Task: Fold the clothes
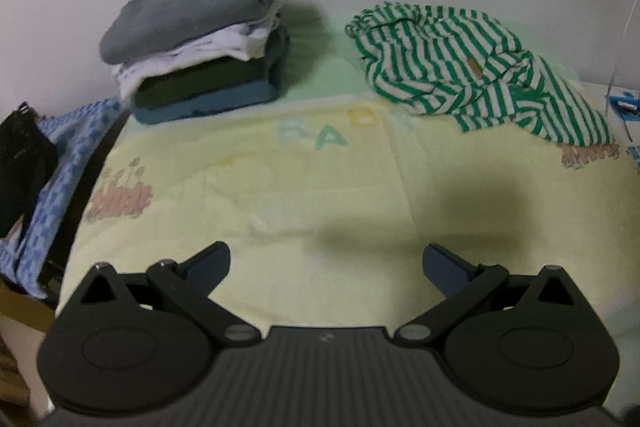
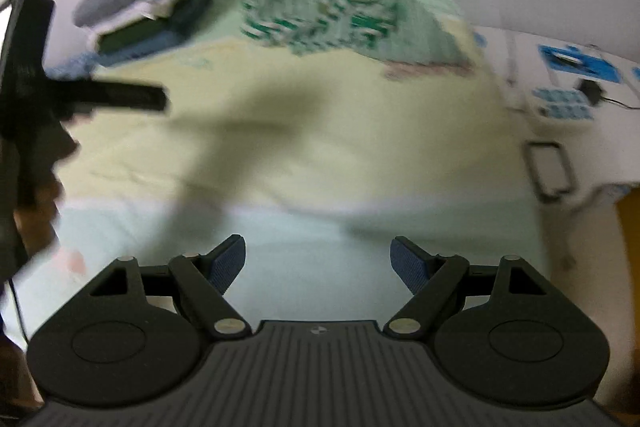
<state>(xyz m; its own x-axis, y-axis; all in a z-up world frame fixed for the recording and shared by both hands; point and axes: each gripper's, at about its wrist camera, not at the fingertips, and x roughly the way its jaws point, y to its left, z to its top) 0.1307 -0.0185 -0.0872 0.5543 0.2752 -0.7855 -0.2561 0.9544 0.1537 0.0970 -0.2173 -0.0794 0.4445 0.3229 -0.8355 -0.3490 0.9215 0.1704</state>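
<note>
Left wrist view: left gripper (image 1: pixel 326 263) spread wide, empty, above yellow blanket (image 1: pixel 280 179).
Striped shirt (image 1: pixel 472 67): crumpled, far right, well apart.
Folded stack (image 1: pixel 200 43): far left.
Right gripper (image 2: pixel 318 261): wide apart, empty.

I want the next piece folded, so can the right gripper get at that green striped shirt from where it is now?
Probably yes. The right gripper is open and empty, and only bare yellow blanket lies between it and the crumpled striped shirt. The folded stack sits off to the left, clear of that path.
</note>
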